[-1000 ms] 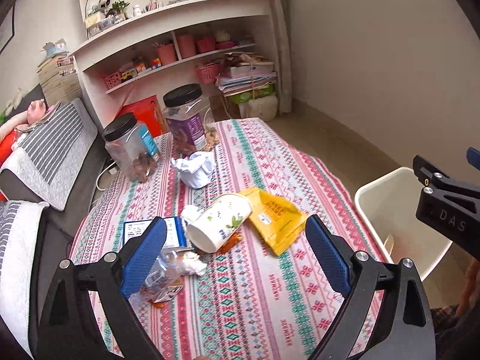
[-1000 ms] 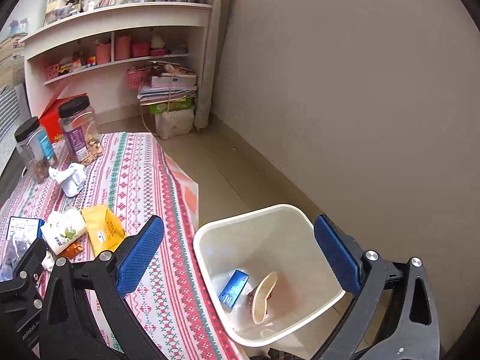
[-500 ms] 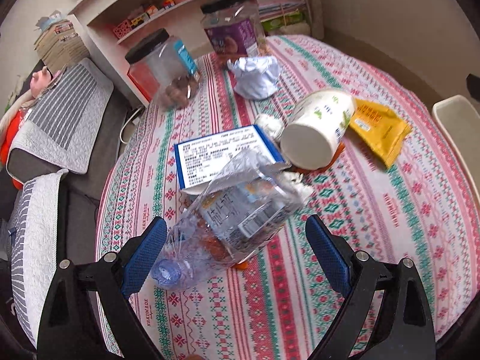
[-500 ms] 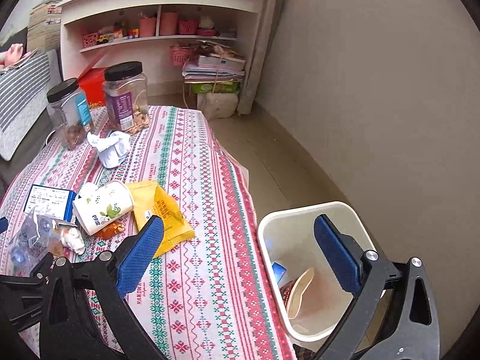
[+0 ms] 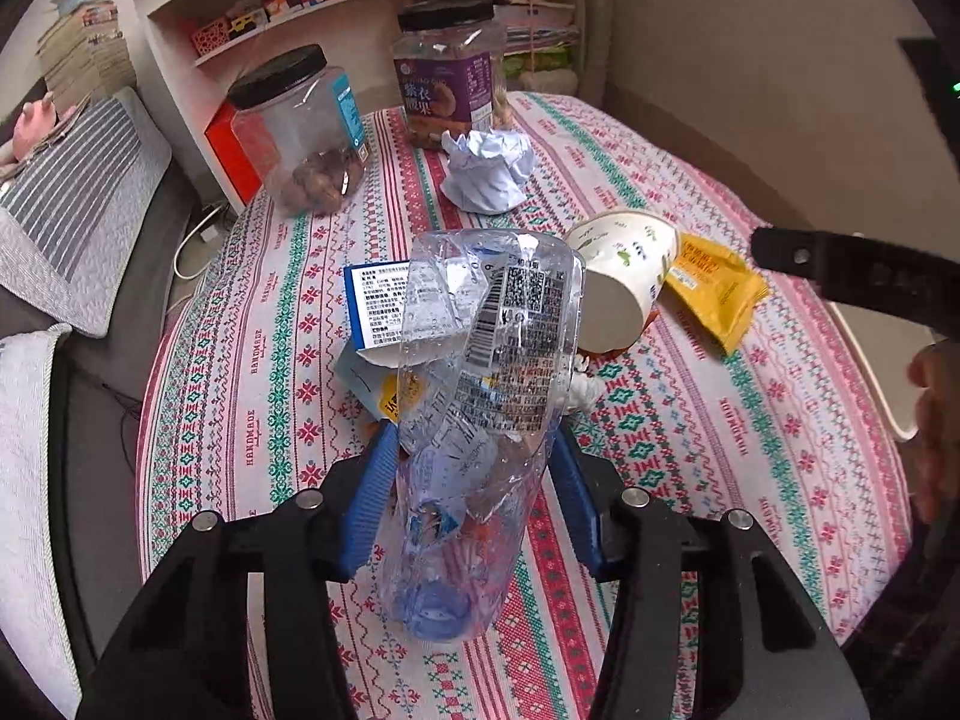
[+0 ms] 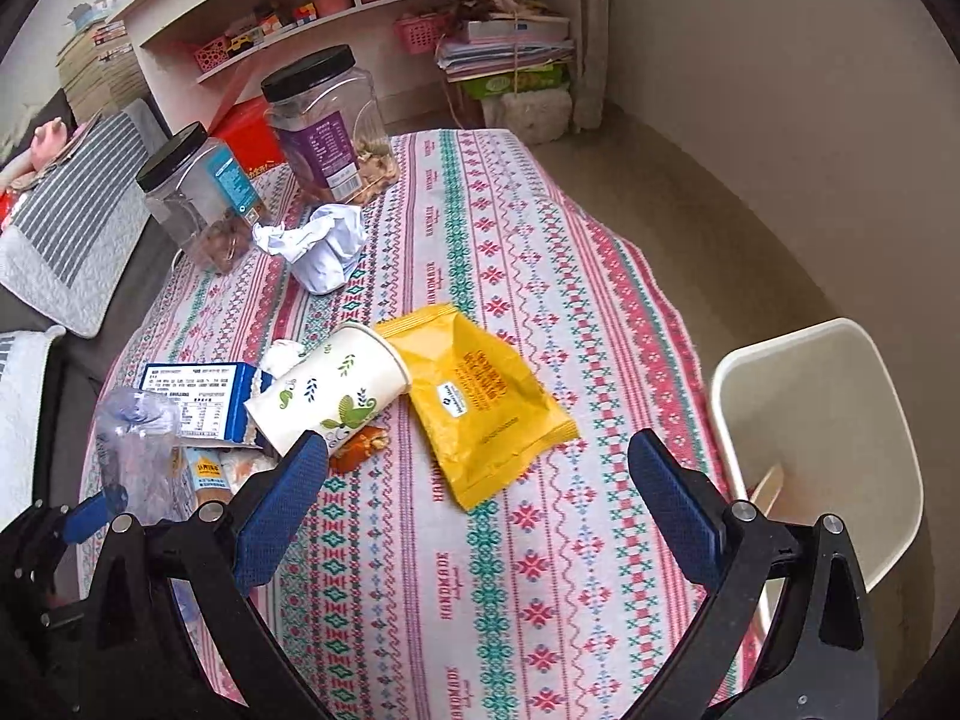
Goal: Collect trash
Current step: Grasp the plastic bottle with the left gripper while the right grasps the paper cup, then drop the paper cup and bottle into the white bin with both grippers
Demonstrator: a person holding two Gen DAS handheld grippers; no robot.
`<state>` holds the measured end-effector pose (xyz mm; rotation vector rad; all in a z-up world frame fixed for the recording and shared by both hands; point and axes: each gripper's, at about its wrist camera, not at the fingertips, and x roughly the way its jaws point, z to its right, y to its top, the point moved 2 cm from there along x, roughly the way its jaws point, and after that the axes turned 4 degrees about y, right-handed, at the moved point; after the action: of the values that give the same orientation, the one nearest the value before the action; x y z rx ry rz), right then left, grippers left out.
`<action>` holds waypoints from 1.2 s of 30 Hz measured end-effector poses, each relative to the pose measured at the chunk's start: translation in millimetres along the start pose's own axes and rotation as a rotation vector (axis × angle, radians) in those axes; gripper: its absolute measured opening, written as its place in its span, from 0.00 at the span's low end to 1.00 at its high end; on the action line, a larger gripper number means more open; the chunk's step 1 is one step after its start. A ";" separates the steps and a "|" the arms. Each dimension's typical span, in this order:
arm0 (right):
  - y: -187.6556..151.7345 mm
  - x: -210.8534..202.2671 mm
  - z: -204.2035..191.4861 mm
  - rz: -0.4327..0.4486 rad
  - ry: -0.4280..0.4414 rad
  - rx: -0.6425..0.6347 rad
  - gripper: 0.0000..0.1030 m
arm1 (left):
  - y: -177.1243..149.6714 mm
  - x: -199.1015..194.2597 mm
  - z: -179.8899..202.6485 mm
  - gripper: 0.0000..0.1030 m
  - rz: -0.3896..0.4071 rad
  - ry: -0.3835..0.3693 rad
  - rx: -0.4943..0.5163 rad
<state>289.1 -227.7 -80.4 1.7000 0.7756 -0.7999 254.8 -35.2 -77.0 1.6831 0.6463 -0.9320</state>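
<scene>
Since half a second ago, the blue-padded left gripper (image 5: 474, 492) has been brought in from wide open and is now clamped on the crushed clear plastic bottle (image 5: 480, 396), which is held tilted with its blue cap toward the camera, above the patterned pink, green and white tablecloth (image 5: 690, 456). Behind the bottle, a blue and white carton (image 5: 375, 306) is partly hidden, and a white paper cup with green leaf print (image 5: 624, 276) is seen lying on its side, touching a flat yellow snack packet (image 5: 714, 288). Farther back, a crumpled white paper wad (image 5: 489, 171) lies just in front of two black-lidded clear plastic jars (image 5: 300, 126), one with a blue label and one with a purple label. The right gripper (image 6: 477, 510) is held with its blue fingers spread wide and nothing between them, above the tablecloth near the yellow packet. The white plastic waste bin (image 6: 822, 396) stands on the floor beside the table edge, well apart from the bottle.
</scene>
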 end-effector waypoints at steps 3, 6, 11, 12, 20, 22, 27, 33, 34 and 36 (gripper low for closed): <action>4.8 16.7 -9.1 -0.046 0.043 0.031 0.93 | 3.0 -15.3 -8.1 0.48 0.029 -0.034 -0.054; 7.5 33.8 -19.3 -0.080 0.087 0.070 0.93 | 8.0 -24.4 -17.1 0.48 0.061 -0.043 -0.100; 10.3 62.8 -30.1 -0.132 0.145 0.138 0.91 | 12.6 -32.2 -28.0 0.48 0.087 -0.061 -0.150; 11.1 68.2 -31.3 -0.144 0.165 0.157 0.89 | 12.3 -32.7 -29.1 0.48 0.088 -0.064 -0.155; 19.9 75.9 -42.4 -0.130 0.243 0.157 0.50 | 10.4 -29.8 -42.1 0.48 0.084 -0.069 -0.195; 20.7 67.3 -44.8 -0.116 0.250 0.137 0.47 | 11.2 -28.1 -48.4 0.48 0.084 -0.076 -0.222; 26.5 31.6 -55.8 -0.023 0.263 0.046 0.46 | 16.0 -30.4 -57.6 0.48 0.108 -0.071 -0.281; 27.9 -20.8 -67.5 0.131 0.232 -0.113 0.46 | 21.7 -40.2 -58.7 0.48 0.168 -0.059 -0.321; 26.8 -28.7 -68.1 0.158 0.219 -0.141 0.46 | 22.5 -42.0 -58.3 0.48 0.178 -0.058 -0.328; 24.5 -42.7 -67.9 0.208 0.198 -0.183 0.46 | 24.7 -45.4 -57.0 0.48 0.198 -0.056 -0.339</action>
<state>294.0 -172.6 -17.5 1.6765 0.7658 -0.4099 264.5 13.3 -18.0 1.3846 0.5538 -0.6835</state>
